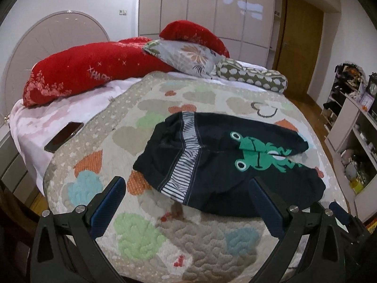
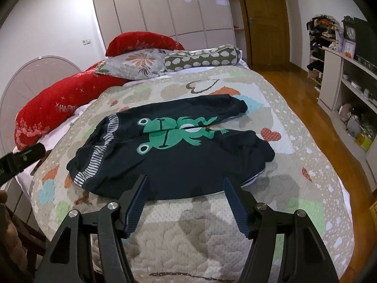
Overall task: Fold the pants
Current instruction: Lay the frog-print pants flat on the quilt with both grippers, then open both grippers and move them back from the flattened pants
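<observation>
Dark navy pants (image 1: 226,165) with a green frog print and a striped waistband lie spread on the quilted bed cover (image 1: 165,240), waistband to the left, legs to the right. They also show in the right wrist view (image 2: 179,151). My left gripper (image 1: 187,181) is open and empty, its fingers straddling the near waistband end just above the cover. My right gripper (image 2: 186,180) is open and empty at the near edge of the pants, mid-length. The tip of the right gripper (image 1: 339,208) shows at the lower right of the left wrist view.
Red pillows (image 1: 89,70), a floral pillow (image 1: 186,56) and a spotted bolster (image 1: 254,76) lie at the head of the bed. A phone (image 1: 63,136) lies on the white sheet at left. Shelves (image 2: 348,89) stand along the right wall beyond the wooden floor (image 2: 297,94).
</observation>
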The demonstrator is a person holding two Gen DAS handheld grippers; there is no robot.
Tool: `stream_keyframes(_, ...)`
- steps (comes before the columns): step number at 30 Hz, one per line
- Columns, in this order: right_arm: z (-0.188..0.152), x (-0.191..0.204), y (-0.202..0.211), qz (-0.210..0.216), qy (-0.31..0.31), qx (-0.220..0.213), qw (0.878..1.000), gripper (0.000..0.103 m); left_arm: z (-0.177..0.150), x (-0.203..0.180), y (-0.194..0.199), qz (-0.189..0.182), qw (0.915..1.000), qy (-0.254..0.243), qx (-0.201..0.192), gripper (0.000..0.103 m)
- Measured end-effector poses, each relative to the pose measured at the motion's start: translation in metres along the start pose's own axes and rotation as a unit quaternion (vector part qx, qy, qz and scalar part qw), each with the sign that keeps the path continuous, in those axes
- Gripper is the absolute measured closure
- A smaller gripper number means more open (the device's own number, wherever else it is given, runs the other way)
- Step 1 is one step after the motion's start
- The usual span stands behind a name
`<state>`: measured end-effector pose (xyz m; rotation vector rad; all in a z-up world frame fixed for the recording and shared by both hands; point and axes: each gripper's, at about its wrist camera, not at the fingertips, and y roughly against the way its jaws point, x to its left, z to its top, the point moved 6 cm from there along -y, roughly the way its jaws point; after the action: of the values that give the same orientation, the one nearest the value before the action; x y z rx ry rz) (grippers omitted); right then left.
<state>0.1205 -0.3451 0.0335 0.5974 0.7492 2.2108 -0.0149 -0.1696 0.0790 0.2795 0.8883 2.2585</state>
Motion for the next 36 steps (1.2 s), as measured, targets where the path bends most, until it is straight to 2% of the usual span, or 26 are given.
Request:
stream_keyframes(15, -0.010, -0.007, -0.013, -0.002, -0.022, 0.028, 0.999, 0.032, -0.015, -0.002, -0.020, -0.001, 0.9989, -0.007, 0.046, 0.000)
stream_keyframes(33, -0.019, -0.007, -0.020, -0.006, -0.023, 0.049, 0.999, 0.032, -0.024, -0.002, -0.030, -0.010, 0.9979, -0.003, 0.063, 0.000)
stream_keyframes(36, -0.022, -0.009, -0.023, -0.010, -0.025, 0.054, 0.998, 0.031, -0.028, -0.005, -0.040, -0.015, 0.9967, -0.003, 0.079, 0.000)
